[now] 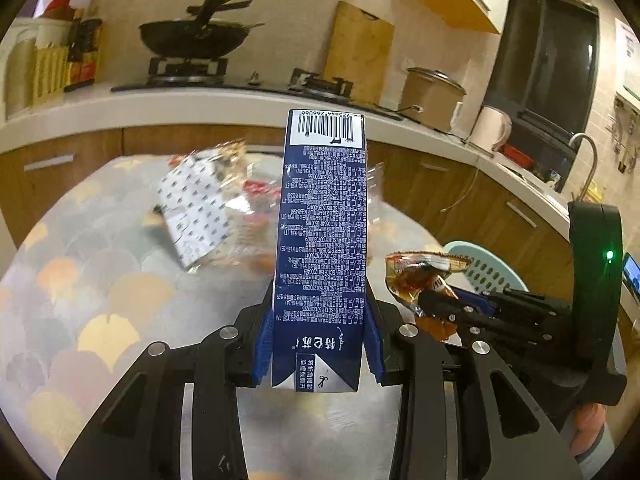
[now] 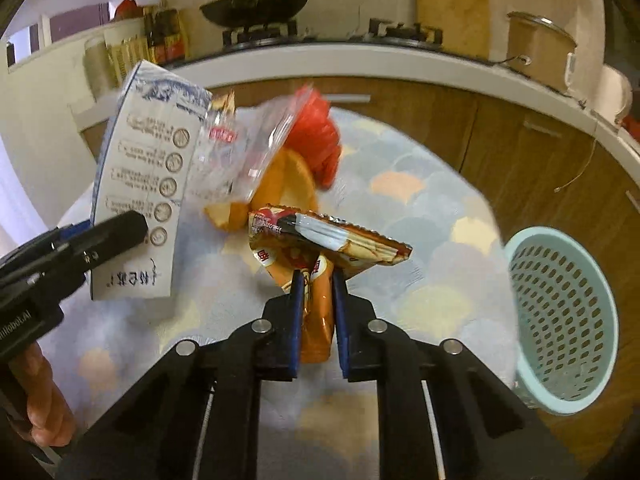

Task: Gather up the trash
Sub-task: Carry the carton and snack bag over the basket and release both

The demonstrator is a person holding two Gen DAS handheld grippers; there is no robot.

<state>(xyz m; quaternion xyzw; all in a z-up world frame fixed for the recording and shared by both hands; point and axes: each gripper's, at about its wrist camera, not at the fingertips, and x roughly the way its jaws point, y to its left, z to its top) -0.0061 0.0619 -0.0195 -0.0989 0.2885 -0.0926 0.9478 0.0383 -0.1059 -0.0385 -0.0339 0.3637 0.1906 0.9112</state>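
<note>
Left gripper (image 1: 320, 344): jaws clamping a blue carton (image 1: 322, 240), raised above the counter (image 1: 100, 280). Right gripper (image 2: 316, 312): jaws pinching an orange wrapper (image 2: 316, 256). Step, likely: carrying. Next: bringing both over the basket (image 2: 564, 320) and releasing.

Your left claw (image 1: 320, 336): black linkage arms, silver rivets, blue ribbed pads.
Your right claw (image 2: 316, 316): matching black frame, green light.
Your hands: bare skin.

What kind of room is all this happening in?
A home kitchen, most likely: a wok sits on a gas stove, a cutting board leans on the tiled wall, and a sink faucet rises from the counter.
</note>
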